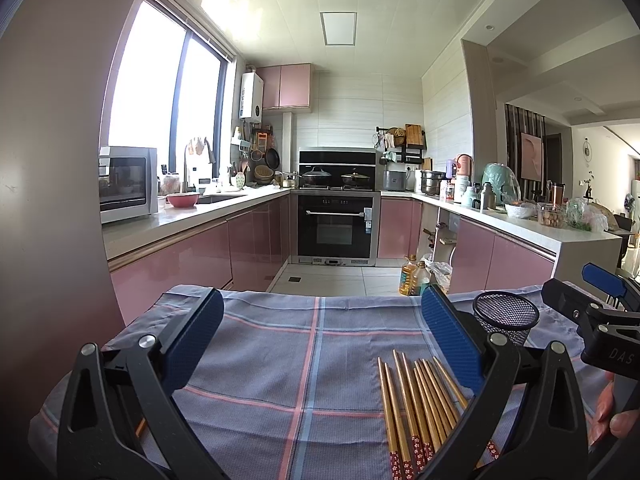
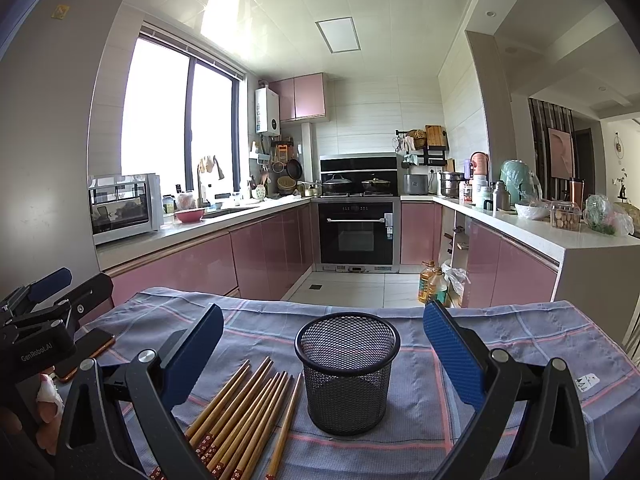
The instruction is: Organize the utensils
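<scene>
Left wrist view: left claw [image 1: 320,340], spread wide and empty, above the cloth-covered worktop [image 1: 280,340]; chopsticks [image 1: 420,400] bundled loosely near the worktop's near edge, under its right finger, so the claw should shift right to centre over one pair and close across the shafts near mid-length. Right wrist view: right claw [image 2: 322,348], also wide and empty, framing the upright mesh holder [image 2: 347,372], which stands just right of the chopsticks; best use, by my judgement, is steadying the light holder while sticks drop in tips-first.
</scene>
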Demonstrator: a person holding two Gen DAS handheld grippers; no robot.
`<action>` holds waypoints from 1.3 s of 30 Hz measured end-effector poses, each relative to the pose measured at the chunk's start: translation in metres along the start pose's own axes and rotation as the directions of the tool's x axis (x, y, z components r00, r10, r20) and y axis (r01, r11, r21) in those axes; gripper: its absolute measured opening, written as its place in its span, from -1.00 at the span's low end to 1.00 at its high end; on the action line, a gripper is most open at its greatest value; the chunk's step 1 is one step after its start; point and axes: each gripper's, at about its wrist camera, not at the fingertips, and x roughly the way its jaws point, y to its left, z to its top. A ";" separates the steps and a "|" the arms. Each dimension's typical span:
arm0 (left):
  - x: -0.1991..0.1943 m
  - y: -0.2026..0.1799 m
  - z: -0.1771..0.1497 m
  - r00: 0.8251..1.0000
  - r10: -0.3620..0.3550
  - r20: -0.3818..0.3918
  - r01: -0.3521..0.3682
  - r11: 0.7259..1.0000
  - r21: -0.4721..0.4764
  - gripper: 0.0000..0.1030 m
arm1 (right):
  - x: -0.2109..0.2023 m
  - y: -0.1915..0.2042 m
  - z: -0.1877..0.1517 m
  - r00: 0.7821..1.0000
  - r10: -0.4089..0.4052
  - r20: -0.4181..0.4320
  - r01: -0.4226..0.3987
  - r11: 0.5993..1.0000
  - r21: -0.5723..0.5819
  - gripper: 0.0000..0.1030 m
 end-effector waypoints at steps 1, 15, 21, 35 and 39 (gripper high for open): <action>0.000 0.000 0.000 1.000 -0.001 0.000 0.001 1.000 0.000 0.89 | 0.000 0.000 0.000 1.000 0.000 0.001 0.000 1.000 0.001 0.88; 0.002 0.001 0.000 1.000 -0.003 -0.001 0.003 1.000 -0.001 0.89 | -0.001 0.001 -0.002 1.000 -0.006 0.003 0.006 1.000 0.006 0.88; 0.002 0.001 -0.001 1.000 -0.004 -0.002 0.004 1.000 -0.001 0.89 | -0.001 0.001 -0.002 1.000 -0.004 -0.001 0.004 1.000 0.006 0.88; 0.002 0.000 -0.004 1.000 -0.001 -0.010 0.001 1.000 -0.001 0.89 | -0.002 0.001 -0.002 1.000 -0.001 -0.004 0.001 1.000 0.009 0.88; 0.003 -0.003 -0.005 1.000 -0.001 -0.016 0.001 1.000 0.002 0.89 | -0.002 0.000 -0.002 1.000 0.000 -0.006 0.000 1.000 0.010 0.88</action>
